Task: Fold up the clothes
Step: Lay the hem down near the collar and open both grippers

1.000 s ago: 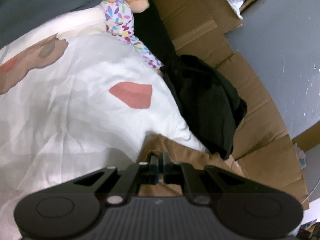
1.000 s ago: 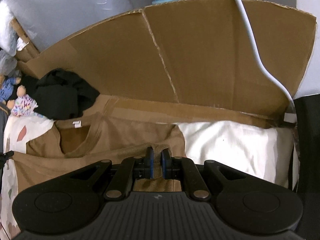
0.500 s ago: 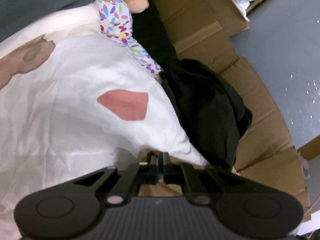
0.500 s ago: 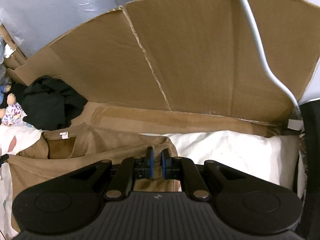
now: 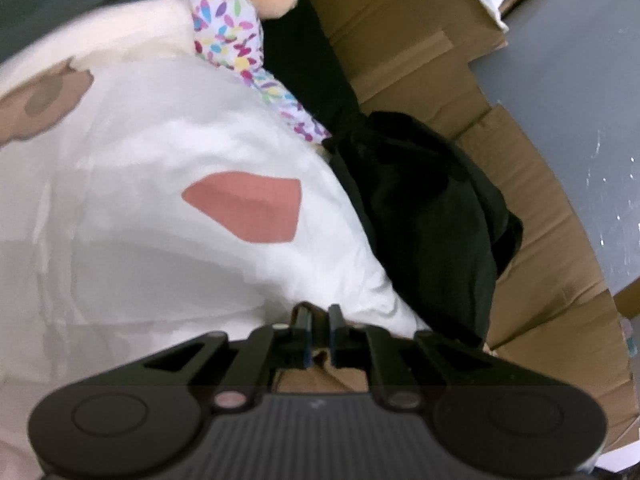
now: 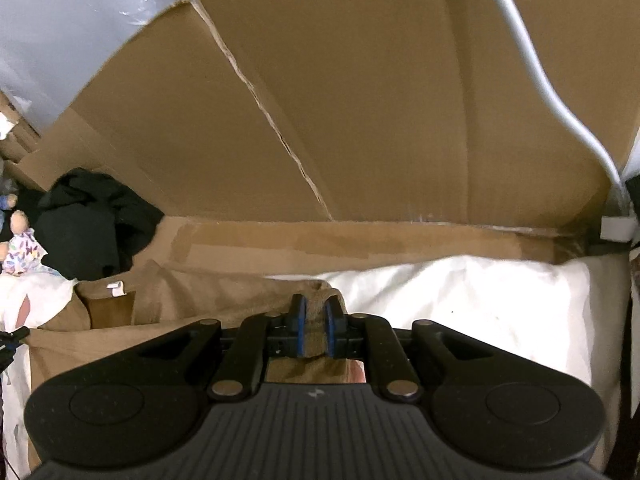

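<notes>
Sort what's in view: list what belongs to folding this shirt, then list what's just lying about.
In the job:
- brown shirt
- right gripper, jaws clamped on a fold of the shirt
- left gripper, jaws nearly closed over brown cloth
- white bedding beneath the shirt

Lying about:
- black garment
- doll
- cardboard
- white cable

The left gripper's (image 5: 319, 334) black body hides most of the brown cotton shirt (image 5: 320, 376), so whether its jaws pinch cloth cannot be told, while the soft doll in a petal-print dress (image 5: 230, 28) is blurred and cut off at the top edge.
</notes>
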